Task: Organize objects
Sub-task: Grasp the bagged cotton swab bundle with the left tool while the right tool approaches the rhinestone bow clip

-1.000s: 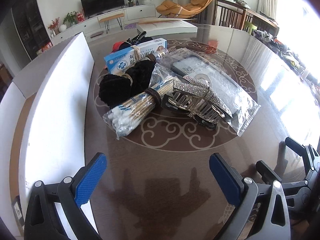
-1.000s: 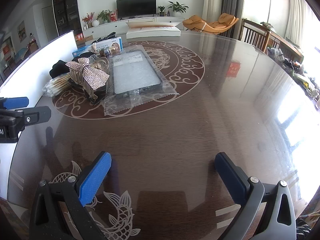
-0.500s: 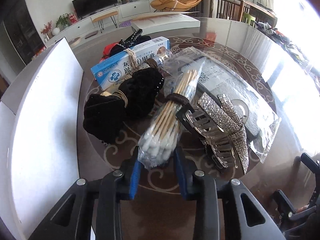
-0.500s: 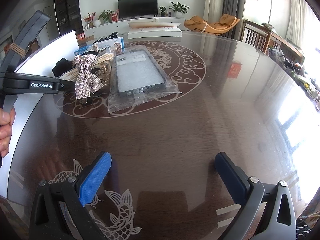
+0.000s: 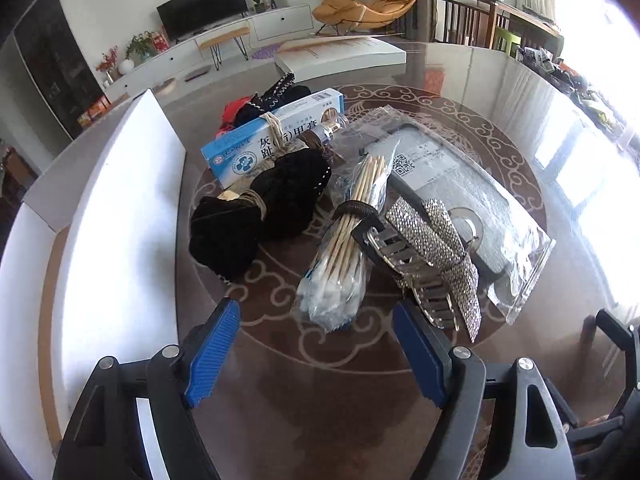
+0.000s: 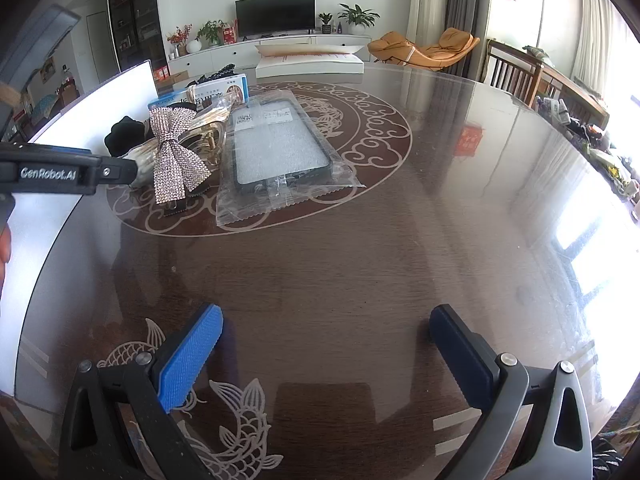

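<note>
A clear bag of cotton swabs (image 5: 340, 264) bound with a brown band lies on the dark glass table (image 5: 320, 400). Its near end sits just beyond my left gripper (image 5: 316, 354), whose jaws are opening; the blue pads (image 5: 216, 348) stand apart from the bag. Around it lie a black fabric bundle (image 5: 248, 220), a blue-white box (image 5: 272, 140), a rhinestone bow hair claw (image 5: 432, 248) and a phone case in a clear bag (image 5: 460, 200). My right gripper (image 6: 326, 360) hangs open over bare table, nothing between its fingers. In the right wrist view my left gripper (image 6: 120, 171) reaches towards the bow claw (image 6: 176, 152).
A white open box (image 5: 120, 220) stands along the table's left side. A flat white carton (image 5: 340, 54) lies at the far edge. A person's hand (image 6: 4, 240) shows at the left border. Wooden chairs (image 6: 516, 72) stand behind the table on the right.
Half a second ago my left gripper was shut on the swab bag's near end; its jaws have since parted and the bag rests on the table. The right gripper has not moved.
</note>
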`<state>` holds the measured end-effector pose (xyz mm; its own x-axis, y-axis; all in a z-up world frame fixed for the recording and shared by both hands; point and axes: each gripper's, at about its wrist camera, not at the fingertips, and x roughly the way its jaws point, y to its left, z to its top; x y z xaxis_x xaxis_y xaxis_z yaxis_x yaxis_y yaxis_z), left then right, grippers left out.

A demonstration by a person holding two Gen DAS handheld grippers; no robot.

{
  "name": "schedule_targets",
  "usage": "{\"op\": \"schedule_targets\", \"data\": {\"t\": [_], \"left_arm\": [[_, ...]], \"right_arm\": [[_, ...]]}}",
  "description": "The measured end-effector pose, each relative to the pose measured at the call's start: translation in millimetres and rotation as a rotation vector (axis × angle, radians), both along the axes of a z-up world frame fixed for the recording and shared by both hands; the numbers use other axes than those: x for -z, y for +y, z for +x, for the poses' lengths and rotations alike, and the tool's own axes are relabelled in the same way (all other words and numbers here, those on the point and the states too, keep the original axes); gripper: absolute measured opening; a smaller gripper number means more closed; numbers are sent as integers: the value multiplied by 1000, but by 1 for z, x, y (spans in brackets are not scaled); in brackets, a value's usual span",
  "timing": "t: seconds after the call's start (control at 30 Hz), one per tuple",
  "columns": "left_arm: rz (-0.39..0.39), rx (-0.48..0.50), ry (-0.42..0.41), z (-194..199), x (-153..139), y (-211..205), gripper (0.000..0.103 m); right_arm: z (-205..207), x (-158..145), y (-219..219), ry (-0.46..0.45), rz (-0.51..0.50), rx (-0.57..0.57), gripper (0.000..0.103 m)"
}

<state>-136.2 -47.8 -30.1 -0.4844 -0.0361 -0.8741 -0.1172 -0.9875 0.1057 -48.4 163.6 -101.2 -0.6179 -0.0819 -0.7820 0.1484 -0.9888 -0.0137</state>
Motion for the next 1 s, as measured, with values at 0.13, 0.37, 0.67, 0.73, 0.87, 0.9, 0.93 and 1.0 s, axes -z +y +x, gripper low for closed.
{"op": "schedule_targets", "data": {"t": [0.13, 0.37, 0.67, 0.73, 0.87, 0.9, 0.93, 1.0], "left_arm": [[59, 47, -36, -24, 14, 9, 45], [143, -31, -53, 49, 14, -5, 39], [2, -26, 11, 77, 15, -7, 79], [35, 5, 33, 74, 19, -7, 42], [165, 6, 51, 87, 21, -13, 29], [187, 2, 58, 93, 20, -15, 29], [209, 0, 65, 101, 18, -17, 29], [236, 3, 83, 115, 10, -19, 29]], "right_arm": [[0, 0, -1, 3, 0, -3, 103], [0, 0, -2, 7, -1, -6, 103], [1, 0, 0, -3, -21, -43, 103], [3, -4, 7, -7, -104, -68, 103], [-6, -22, 25, -1, -341, -38, 103], [-13, -31, 21, 15, -353, -45, 103], [-24, -38, 15, 26, -346, -65, 103], [-54, -49, -5, 15, -309, -117, 103]]}}
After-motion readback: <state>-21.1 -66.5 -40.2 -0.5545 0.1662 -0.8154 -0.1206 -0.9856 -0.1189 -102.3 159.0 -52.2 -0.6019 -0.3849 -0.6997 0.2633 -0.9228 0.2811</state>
